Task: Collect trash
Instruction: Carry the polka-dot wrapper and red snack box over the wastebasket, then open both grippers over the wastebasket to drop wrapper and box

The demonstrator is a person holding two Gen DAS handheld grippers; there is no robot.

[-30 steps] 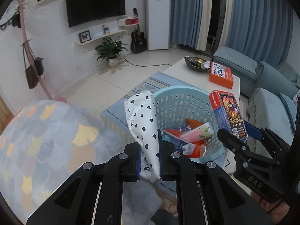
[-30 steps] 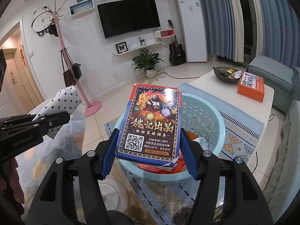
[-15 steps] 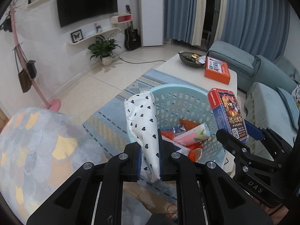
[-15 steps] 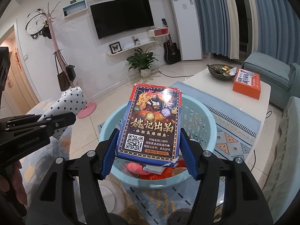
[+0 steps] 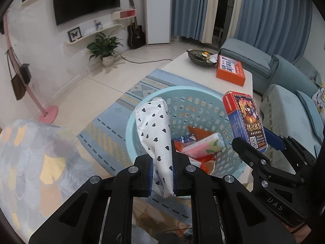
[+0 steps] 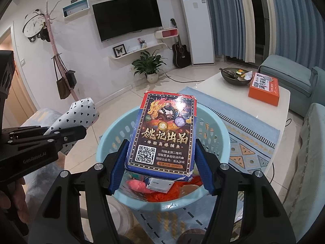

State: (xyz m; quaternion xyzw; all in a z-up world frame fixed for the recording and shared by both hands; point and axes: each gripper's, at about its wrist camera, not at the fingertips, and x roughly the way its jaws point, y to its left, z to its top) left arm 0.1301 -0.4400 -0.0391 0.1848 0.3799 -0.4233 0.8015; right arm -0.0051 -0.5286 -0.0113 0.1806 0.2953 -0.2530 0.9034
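Heart-print packet (image 5: 156, 130) and card box (image 6: 164, 134) upright, seemingly above half-filled blue basket (image 5: 182, 93).

A: We've got a white wall with a TV (image 6: 130, 18), shelf (image 6: 138, 50), clock (image 6: 32, 27), potted plant (image 6: 149, 66).
B: We also see tiled floor (image 5: 97, 89), blue rug (image 6: 249, 140), white coffee table (image 6: 219, 83), blue curtains (image 5: 270, 12), sofa (image 5: 288, 81).
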